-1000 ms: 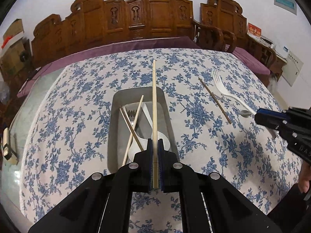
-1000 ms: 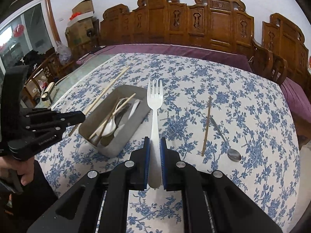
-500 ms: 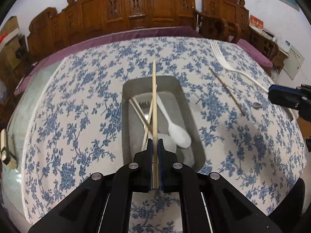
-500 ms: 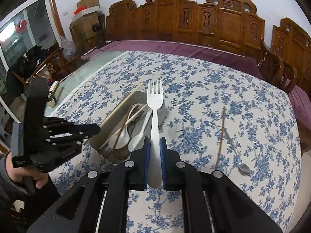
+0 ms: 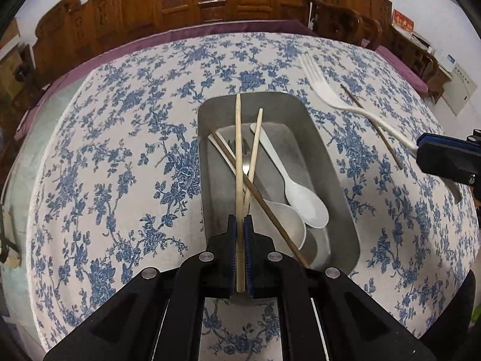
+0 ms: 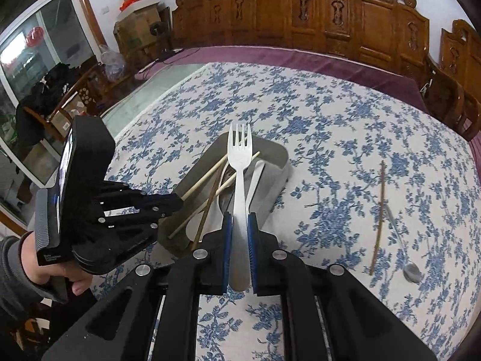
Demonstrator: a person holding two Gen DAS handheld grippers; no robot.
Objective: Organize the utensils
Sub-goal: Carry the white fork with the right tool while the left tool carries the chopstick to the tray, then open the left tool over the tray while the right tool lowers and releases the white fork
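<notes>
The left tool (image 5: 240, 234) is clamped on a pale bamboo chopstick (image 5: 238, 150) that reaches out over the metal tray (image 5: 336, 180) in the middle of the counter (image 5: 120, 150). The right tool (image 6: 239, 240) grips the handle of a white plastic fork (image 6: 239, 162), its tines above the tray's far end. In the tray lie another pale chopstick (image 5: 255, 147), a dark brown chopstick (image 5: 270, 210), a white plastic spoon (image 5: 303, 201), a second pale spoon (image 5: 290, 222) and a metal fork (image 5: 245, 162), crossing one another. To the right of the tray, on the blue-flowered cloth, a dark chopstick (image 6: 379, 210) and a metal spoon (image 6: 405, 258) lie together. A purple cloth (image 6: 315, 60) shows along the counter's far edge, before carved wooden chairs (image 6: 330, 15) and a white wall. A sleeved hand (image 6: 39, 258) holds the left tool.
</notes>
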